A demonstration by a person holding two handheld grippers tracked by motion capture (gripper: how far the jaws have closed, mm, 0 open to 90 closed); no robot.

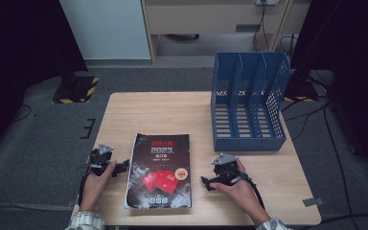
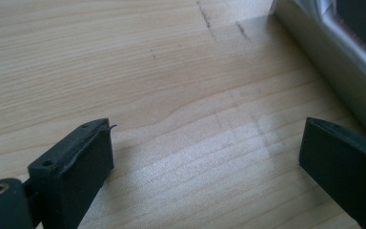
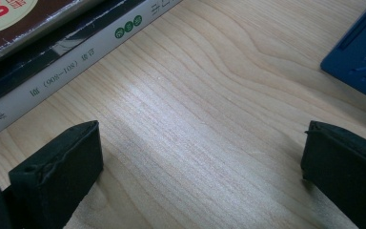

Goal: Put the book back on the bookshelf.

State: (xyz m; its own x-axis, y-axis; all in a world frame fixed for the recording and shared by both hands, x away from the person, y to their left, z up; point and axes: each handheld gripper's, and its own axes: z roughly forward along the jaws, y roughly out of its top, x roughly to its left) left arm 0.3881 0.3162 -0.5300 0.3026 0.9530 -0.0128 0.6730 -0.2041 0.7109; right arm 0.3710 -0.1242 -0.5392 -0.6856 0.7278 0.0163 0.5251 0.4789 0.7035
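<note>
A thick book (image 1: 159,170) with a dark cover and red artwork lies flat at the front middle of the wooden table (image 1: 153,110). My left gripper (image 1: 122,167) rests on the table just left of the book, its jaws pointing at it. In the left gripper view the gripper (image 2: 205,133) is open over bare wood, with the book's edge (image 2: 324,52) at the upper right. My right gripper (image 1: 207,182) sits right of the book, pointing left. In the right gripper view it (image 3: 202,131) is open with nothing between its jaws, and the book's white spine (image 3: 76,57) runs across the upper left.
A blue three-slot file rack (image 1: 249,100) stands upright at the table's back right; its base corner (image 3: 362,62) is in the right gripper view. A bare strip of table separates it from the book. Cables and dark stands lie on the floor around the table.
</note>
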